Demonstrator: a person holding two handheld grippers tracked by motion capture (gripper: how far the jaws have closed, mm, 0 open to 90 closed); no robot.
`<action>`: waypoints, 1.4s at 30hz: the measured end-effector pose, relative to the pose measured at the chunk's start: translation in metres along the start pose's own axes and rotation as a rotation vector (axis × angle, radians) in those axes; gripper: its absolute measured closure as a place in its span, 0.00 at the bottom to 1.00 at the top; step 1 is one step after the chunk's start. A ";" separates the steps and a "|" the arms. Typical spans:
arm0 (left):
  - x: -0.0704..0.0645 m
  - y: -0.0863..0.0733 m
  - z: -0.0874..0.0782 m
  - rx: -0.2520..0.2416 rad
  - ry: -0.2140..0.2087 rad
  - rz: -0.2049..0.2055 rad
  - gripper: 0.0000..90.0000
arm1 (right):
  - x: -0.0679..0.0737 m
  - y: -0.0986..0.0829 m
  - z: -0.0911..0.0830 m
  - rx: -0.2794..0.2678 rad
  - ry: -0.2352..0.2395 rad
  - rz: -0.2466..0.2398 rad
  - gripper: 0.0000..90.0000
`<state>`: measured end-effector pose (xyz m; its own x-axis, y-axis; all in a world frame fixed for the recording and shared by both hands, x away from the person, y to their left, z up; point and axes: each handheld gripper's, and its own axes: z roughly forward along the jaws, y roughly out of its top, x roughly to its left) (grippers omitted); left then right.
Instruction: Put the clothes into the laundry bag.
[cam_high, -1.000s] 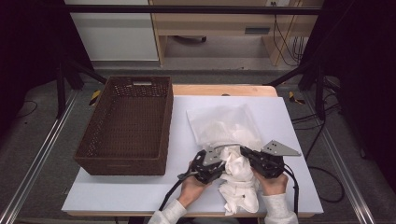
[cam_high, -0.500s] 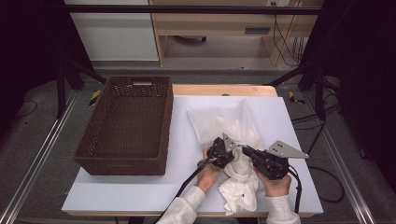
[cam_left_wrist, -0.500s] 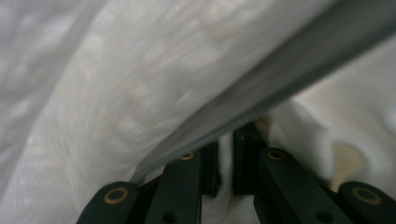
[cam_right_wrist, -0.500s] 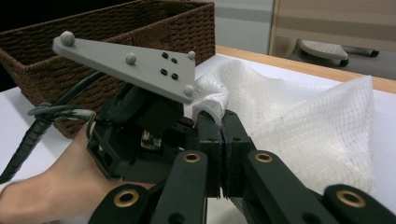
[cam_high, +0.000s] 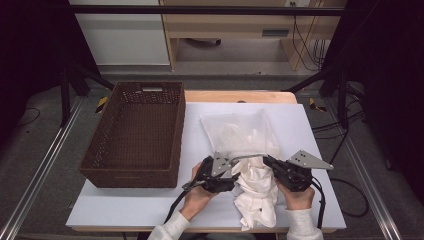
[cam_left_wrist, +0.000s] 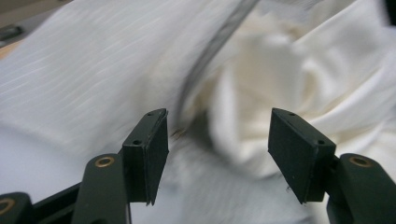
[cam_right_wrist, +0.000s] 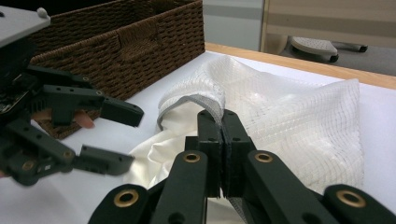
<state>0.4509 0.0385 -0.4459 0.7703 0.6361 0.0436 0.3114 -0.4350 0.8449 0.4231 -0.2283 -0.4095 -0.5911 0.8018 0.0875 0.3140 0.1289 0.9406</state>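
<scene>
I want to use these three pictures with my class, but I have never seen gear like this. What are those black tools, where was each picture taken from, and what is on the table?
A person holds two hand tools, each with two black jaws. One camera looks down from above; the other two ride on the tools and look along their jaws. On the white table stand a brown basket and a mesh bag with a white cloth partly inside. The right gripper is shut on the bag's grey rim. The left gripper is open, its jaws apart, close to the cloth.
</scene>
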 end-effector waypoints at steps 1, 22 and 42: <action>0.004 -0.003 0.000 0.012 -0.008 -0.013 0.41 | 0.000 0.000 0.000 0.002 -0.001 -0.001 0.99; 0.004 -0.027 0.011 0.170 -0.065 0.000 0.98 | 0.002 -0.002 0.005 0.017 0.002 -0.003 0.99; -0.007 -0.049 -0.072 0.052 0.009 -0.020 0.86 | 0.022 0.000 0.019 0.040 0.049 -0.019 0.99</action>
<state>0.3899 0.1016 -0.4490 0.7585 0.6509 0.0320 0.3558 -0.4546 0.8165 0.4247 -0.1995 -0.4140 -0.6327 0.7695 0.0871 0.3316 0.1676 0.9284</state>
